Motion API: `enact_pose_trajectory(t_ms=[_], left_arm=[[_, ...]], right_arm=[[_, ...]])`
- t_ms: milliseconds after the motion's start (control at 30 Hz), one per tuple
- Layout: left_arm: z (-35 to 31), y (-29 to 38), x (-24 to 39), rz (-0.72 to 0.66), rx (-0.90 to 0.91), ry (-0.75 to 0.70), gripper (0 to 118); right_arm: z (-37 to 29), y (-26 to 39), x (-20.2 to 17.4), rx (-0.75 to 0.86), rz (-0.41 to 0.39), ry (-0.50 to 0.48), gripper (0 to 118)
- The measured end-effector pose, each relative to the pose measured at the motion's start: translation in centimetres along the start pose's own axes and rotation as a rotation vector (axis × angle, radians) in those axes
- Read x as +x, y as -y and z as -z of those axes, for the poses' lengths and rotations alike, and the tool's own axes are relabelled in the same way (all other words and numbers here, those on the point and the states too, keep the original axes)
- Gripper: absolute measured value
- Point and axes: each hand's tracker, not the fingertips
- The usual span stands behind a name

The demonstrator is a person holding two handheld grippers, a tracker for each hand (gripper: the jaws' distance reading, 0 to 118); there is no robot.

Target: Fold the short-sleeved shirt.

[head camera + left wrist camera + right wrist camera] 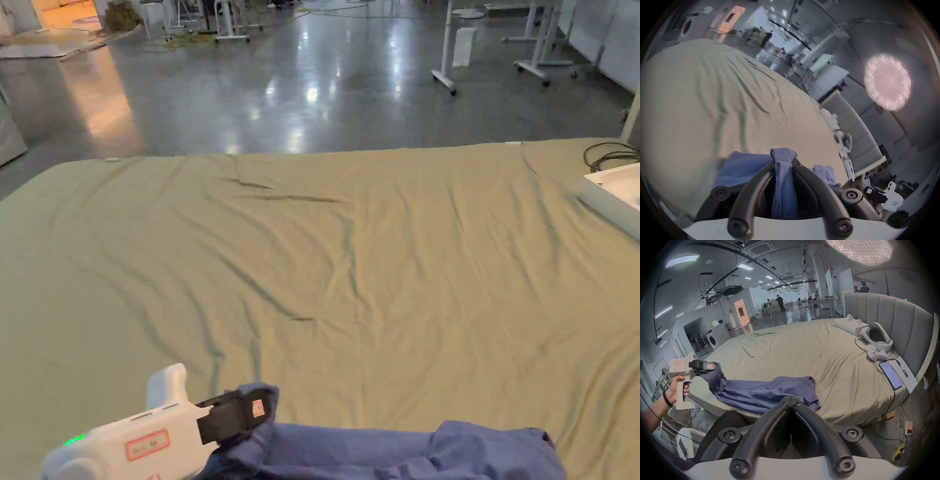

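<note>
The blue shirt (769, 394) is lying crumpled along the near edge of the bed (802, 350), its long axis running left to right across the lower middle of the right gripper view. Its left end is rising toward the left gripper (713, 366), whose jaws are pinching a bunched hem (783, 155). The right gripper (791, 400) is hovering with jaws pressed together, gripping nothing, just before the shirt's near edge.

Blue short-sleeved shirt (763, 392), crumpled at bed's near edge, one end lifted
</note>
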Motion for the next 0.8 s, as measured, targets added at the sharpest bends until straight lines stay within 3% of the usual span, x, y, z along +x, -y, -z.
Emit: enact_pose_trajectory(t_ms=[200,267,300,333,400,500,533,633,667,700,733,800], left_arm=[[8.7,4.9,2.7,0.092,-0.183,-0.085,10],[9.7,5.5,2.9,0.062,-0.180,-0.051,17],[9.9,5.5,3.1,0.044,-0.177,-0.047,30],[9.7,5.2,3.2,0.029,-0.172,-0.048,30],[8.8,4.4,3.1,-0.004,-0.147,-0.014,42],[5.8,2.6,3.4,-0.018,-0.069,0.077,98],[4.5,2.1,3.1,-0.022,-0.019,0.064,101],[2.9,1.4,1.6,-0.090,0.026,-0.011,99],[3.2,1.7,0.8,-0.113,0.001,-0.010,88],[3.9,2.1,0.3,-0.128,-0.062,-0.003,49],[5.1,2.7,0.1,-0.132,-0.112,-0.014,27],[6.9,4.4,0.2,-0.135,-0.164,-0.016,23]], right_arm=[[-0.7,1.7,0.7,-0.036,0.018,0.000,0],[-0.6,2.3,1.1,-0.052,0.027,0.006,0],[-0.5,2.5,1.3,-0.060,0.037,0.004,0],[-0.5,2.8,1.6,-0.067,0.050,0.000,0],[-0.2,3.2,1.9,-0.077,0.070,-0.003,0],[-0.2,3.4,2.3,-0.076,0.081,-0.005,0],[-0.2,3.4,2.5,-0.073,0.086,-0.007,0],[-0.1,3.5,3.0,-0.066,0.112,-0.020,0],[0.0,3.5,3.2,-0.064,0.124,-0.024,0],[0.1,3.5,3.4,-0.063,0.140,-0.030,0],[0.1,3.5,3.6,-0.062,0.153,-0.037,0],[0.0,3.5,3.5,-0.063,0.161,-0.032,0]])
